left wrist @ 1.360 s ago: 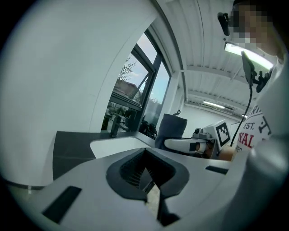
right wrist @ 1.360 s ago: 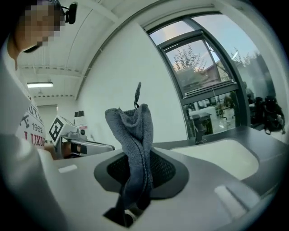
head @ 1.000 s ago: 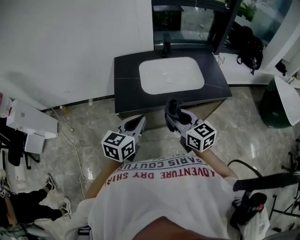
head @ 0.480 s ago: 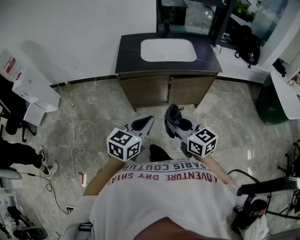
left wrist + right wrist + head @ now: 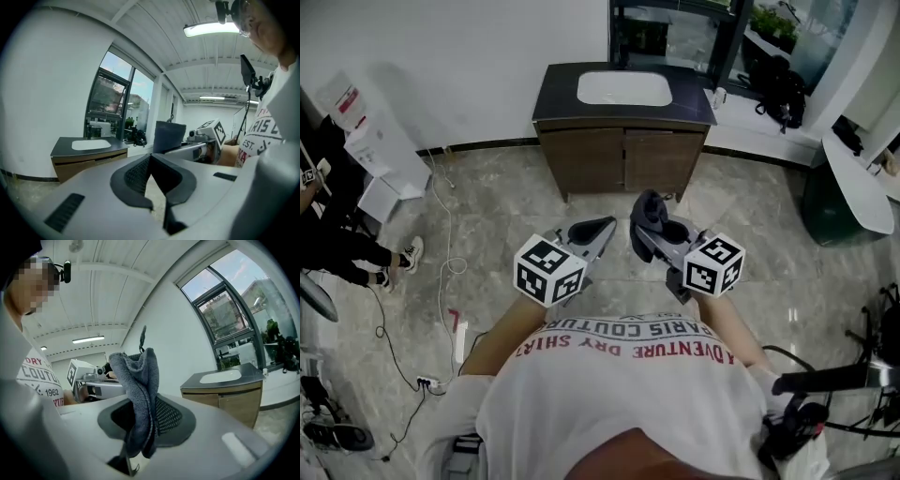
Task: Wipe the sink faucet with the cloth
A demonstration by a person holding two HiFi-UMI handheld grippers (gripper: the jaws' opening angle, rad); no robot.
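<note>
Two grippers, head view: left gripper [image 5: 598, 228] and right gripper [image 5: 659, 234] are held side by side above the marble floor [image 5: 487, 216], well apart from the sink cabinet [image 5: 623, 159] by the far wall.
Left gripper view: jaws closed together, nothing between them.
Right gripper view: jaws clamped on the grey cloth [image 5: 138, 390], which stands folded above them.

The cabinet [image 5: 623, 155] stands against the wall ahead of you, well apart from your grippers, with the sink [image 5: 623, 88] set in the middle of its top. Your left gripper [image 5: 602, 228] and right gripper [image 5: 641, 217] sit side by side before your chest, and the cloth [image 5: 651, 204] is between the right one's jaws. A bag [image 5: 778, 84] lies right of the cabinet. A cable [image 5: 442, 272] trails over the floor on your left.
</note>
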